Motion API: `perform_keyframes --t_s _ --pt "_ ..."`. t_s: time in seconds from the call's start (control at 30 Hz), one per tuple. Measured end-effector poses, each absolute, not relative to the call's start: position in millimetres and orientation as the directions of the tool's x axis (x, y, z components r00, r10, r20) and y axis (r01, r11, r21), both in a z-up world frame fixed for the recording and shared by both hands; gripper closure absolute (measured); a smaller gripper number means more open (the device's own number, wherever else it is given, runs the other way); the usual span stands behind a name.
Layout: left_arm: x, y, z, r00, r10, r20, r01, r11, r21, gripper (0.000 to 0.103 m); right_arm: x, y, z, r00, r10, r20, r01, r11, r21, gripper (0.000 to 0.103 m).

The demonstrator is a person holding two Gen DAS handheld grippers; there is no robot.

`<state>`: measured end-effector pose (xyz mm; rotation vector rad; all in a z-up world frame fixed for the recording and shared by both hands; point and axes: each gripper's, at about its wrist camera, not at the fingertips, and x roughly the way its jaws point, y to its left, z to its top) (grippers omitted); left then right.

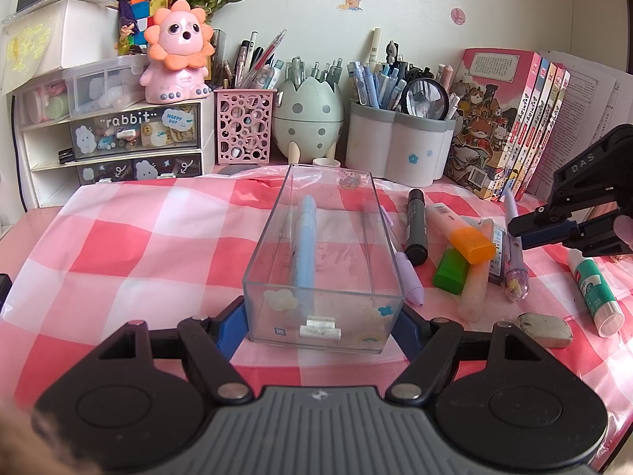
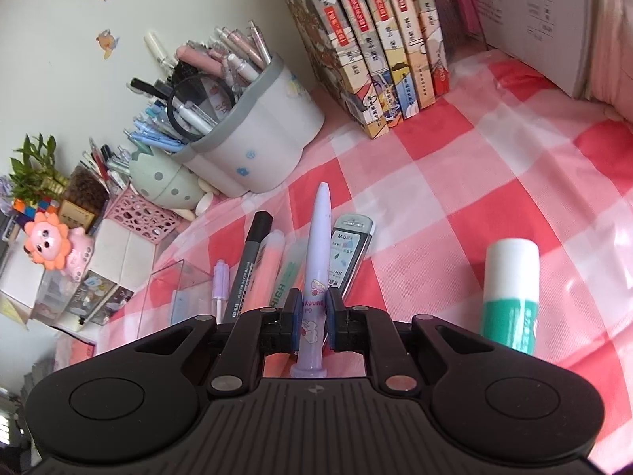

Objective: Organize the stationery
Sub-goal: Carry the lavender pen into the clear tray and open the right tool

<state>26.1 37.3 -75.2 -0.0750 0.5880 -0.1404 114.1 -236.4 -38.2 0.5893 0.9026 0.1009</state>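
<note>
Two grippers work over a pink-and-white checked tablecloth (image 1: 118, 245). The left gripper (image 1: 322, 316) sits at the bottom centre of its view with its blue pads pressed against both sides of a clear plastic box (image 1: 322, 253), clamped on its near end. Inside the box lies a light blue pen (image 1: 304, 245), running lengthwise along the bottom.

The right gripper (image 2: 312, 318), seen at the right edge of the left view, has its fingers closed on a lilac cartoon-print pen (image 2: 316, 273); the pen's tip points away up the frame.

Just right of the box in the left view lie a purple pen (image 1: 409, 273), a black whiteboard marker (image 1: 416, 227), an orange-capped highlighter (image 1: 461, 233), a green-capped highlighter (image 1: 465, 277) and a lead refill case (image 1: 497, 253), the highlighters crossing one another. Further right rest a glue stick (image 1: 595, 289) and a worn eraser (image 1: 544, 328).

Along the wall at the top of the frame stand a pink mesh pen holder (image 1: 243, 124), an egg-shaped holder (image 1: 308, 118), a white pen cup (image 1: 399, 142) and a row of books (image 1: 510, 118).
</note>
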Motion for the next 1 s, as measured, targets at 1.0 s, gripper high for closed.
perform_keyframes --t_s 1.0 --pt "26 37 -75 0.823 -0.154 -0.547 0.110 0.987 -0.113 0.054 122 -200 -7 0.615 0.412 -0.672 0.075 0.818 0.571 0.088"
